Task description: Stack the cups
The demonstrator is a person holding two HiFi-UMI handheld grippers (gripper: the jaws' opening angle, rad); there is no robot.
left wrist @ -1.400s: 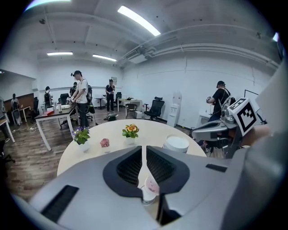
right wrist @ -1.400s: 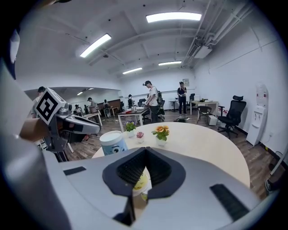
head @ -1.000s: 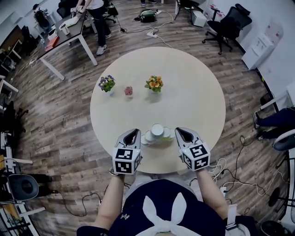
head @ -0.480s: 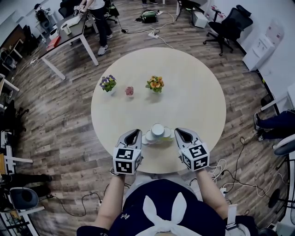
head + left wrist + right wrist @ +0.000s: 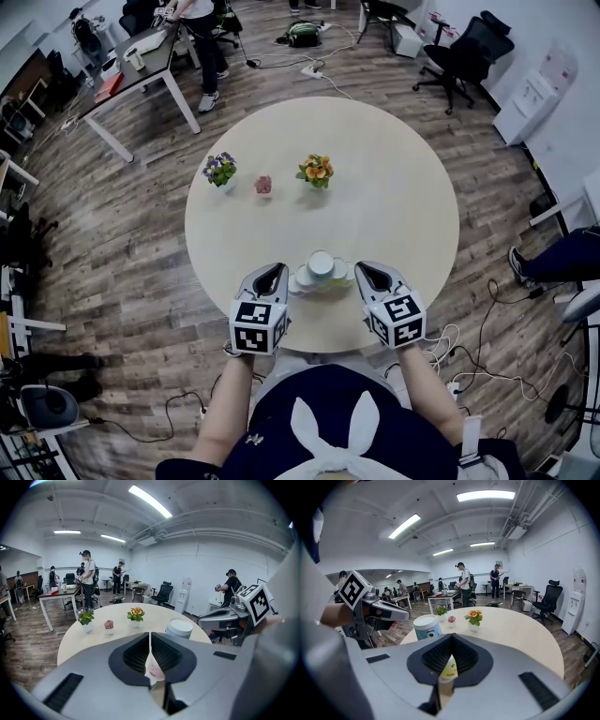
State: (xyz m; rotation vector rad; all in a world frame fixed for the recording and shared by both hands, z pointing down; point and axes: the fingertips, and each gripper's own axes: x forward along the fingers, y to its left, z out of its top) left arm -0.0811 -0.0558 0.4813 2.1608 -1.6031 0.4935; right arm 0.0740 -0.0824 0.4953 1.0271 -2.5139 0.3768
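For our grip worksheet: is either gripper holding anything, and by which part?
Nothing is held. The left gripper and right gripper both have their jaws shut and empty, one on each side of the cups.

Round table (image 5: 398, 187) with cups (image 5: 320, 268), flowerpots (image 5: 315, 172)

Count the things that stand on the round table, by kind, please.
cups: 3
flower pots: 3
Total on the table: 6
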